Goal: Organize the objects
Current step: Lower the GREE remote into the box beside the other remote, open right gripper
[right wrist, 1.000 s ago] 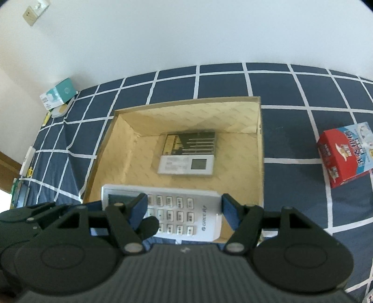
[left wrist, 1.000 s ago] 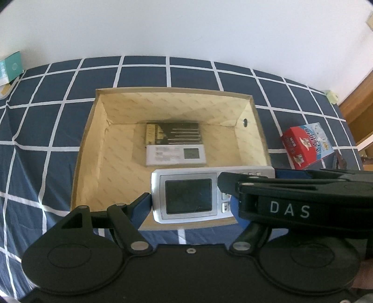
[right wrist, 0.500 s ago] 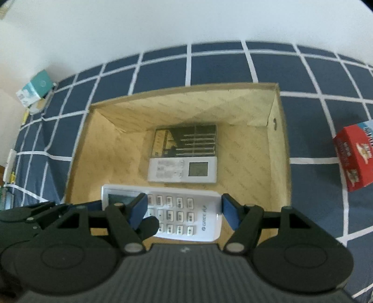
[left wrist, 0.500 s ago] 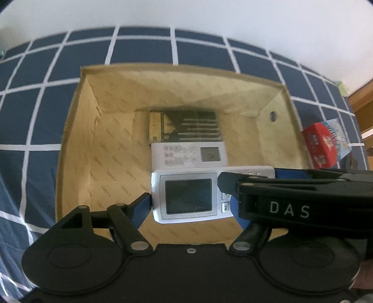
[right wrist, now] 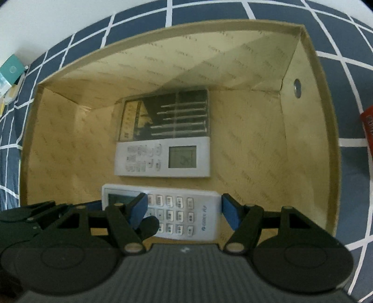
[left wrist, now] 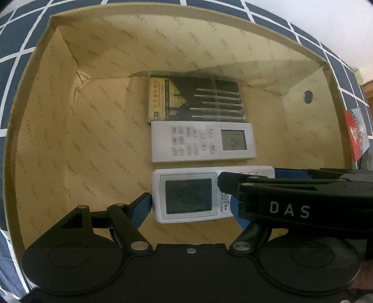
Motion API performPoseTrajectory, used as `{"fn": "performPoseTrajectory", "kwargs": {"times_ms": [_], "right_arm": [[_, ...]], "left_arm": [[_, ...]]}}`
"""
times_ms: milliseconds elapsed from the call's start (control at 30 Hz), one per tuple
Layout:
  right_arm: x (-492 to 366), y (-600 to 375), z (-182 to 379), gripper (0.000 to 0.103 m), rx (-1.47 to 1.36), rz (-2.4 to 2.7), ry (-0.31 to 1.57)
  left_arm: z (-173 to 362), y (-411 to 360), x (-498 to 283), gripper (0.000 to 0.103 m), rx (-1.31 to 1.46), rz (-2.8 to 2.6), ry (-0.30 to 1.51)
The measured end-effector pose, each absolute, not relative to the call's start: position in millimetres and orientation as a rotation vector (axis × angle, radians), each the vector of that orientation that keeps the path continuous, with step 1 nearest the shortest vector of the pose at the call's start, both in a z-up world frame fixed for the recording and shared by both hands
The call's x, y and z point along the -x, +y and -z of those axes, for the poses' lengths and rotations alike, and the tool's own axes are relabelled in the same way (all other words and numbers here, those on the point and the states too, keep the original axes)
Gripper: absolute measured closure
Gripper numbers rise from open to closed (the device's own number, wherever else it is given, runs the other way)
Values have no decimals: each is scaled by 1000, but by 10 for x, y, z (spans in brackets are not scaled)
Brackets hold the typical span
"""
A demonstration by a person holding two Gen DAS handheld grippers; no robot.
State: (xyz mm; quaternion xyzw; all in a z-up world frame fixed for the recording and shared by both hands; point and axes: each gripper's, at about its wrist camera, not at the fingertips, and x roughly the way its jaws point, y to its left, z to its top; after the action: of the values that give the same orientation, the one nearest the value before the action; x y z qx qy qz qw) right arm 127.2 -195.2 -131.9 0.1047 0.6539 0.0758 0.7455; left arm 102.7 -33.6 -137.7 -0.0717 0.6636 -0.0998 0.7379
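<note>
Both grippers hold one white remote (left wrist: pixel 188 198), crosswise, low inside an open cardboard box (left wrist: pixel 42 98). My left gripper (left wrist: pixel 190 205) is shut on its screen end. My right gripper (right wrist: pixel 184 209) is shut on its keypad end (right wrist: pixel 181 216), and its black arm crosses the left wrist view. On the box floor beyond lie a second white remote (left wrist: pixel 202 142) and, behind it, a dark screwdriver set pack (left wrist: pixel 195 102). Both show in the right wrist view too, the remote (right wrist: pixel 163 157) and the pack (right wrist: pixel 165 116).
The box stands on a navy cloth with white grid lines (right wrist: pixel 209 11). A red and blue carton (left wrist: pixel 356 135) lies outside the box's right wall. A teal box (right wrist: pixel 11 70) sits at the far left by the wall.
Both grippers have carried the held remote forward and down into the box. The box now fills both views and the held remote sits just in front of the second remote.
</note>
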Motion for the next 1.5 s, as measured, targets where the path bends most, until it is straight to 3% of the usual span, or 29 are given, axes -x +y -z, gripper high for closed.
{"fn": "performPoseTrajectory", "kwargs": {"times_ms": [600, 933, 1500], "right_arm": [[-1404, -2009, 1495, 34, -246, -172, 1465], [-1425, -2014, 1505, 33, -243, -170, 1467], [-1203, -1980, 893, 31, -245, -181, 1333]], "left_arm": [[1471, -324, -1133, 31, 152, 215, 1489], [1409, -248, -1130, 25, 153, 202, 1486], [780, -264, -847, 19, 136, 159, 1336]]}}
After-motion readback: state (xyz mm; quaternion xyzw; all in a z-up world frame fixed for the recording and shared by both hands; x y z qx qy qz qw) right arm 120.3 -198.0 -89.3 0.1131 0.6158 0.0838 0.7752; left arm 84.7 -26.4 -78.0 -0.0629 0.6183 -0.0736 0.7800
